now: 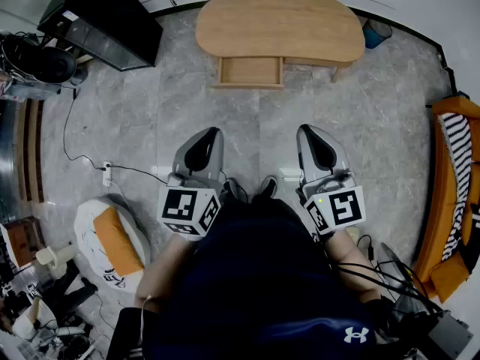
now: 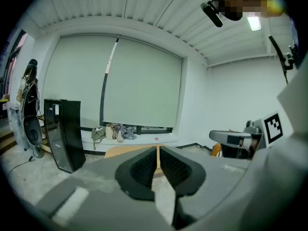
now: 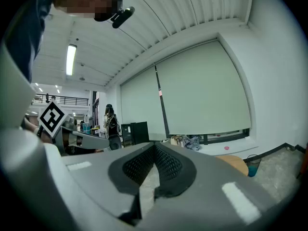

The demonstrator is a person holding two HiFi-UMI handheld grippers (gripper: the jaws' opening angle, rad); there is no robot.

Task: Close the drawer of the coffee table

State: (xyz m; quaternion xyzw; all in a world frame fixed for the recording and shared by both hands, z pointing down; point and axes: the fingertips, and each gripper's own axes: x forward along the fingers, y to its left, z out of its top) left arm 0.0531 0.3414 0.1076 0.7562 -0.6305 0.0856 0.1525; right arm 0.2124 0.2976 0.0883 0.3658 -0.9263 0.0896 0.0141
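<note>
At the far left of the head view a black cabinet [image 1: 105, 21] stands on the grey tiled floor [image 1: 150, 118]. Below it, a white power strip [image 1: 107, 173] lies on the tiles with a black cable running to it. Lower left sits a white and orange bean bag [image 1: 112, 240].

The left gripper [image 1: 211, 133] is held out over the floor, well short of the table, with its marker cube [image 1: 187, 209] near the person's body. In the left gripper view its jaws [image 2: 158, 150] stand almost together, with only a thin slit between the ribbed pads and nothing gripped; the cabinet [image 2: 62, 134] shows at the left there.

Ahead, at top centre, is the wooden coffee table [image 1: 277, 22]. Its drawer [image 1: 250, 71] is pulled out toward the person from under the tabletop's left half. The drawer is a shallow wooden box with low walls, and only its bare wooden bottom shows. Both grippers are well apart from it.

The right gripper [image 1: 308, 130] is held level beside the left one. In the right gripper view its jaws [image 3: 154, 148] meet at the tips and hold nothing.

Just beside the table's right end stands a blue bin [image 1: 374, 33]; what is in it cannot be made out. An orange sofa [image 1: 450, 201] with a striped cushion [image 1: 457, 152] lines the right edge.
</note>
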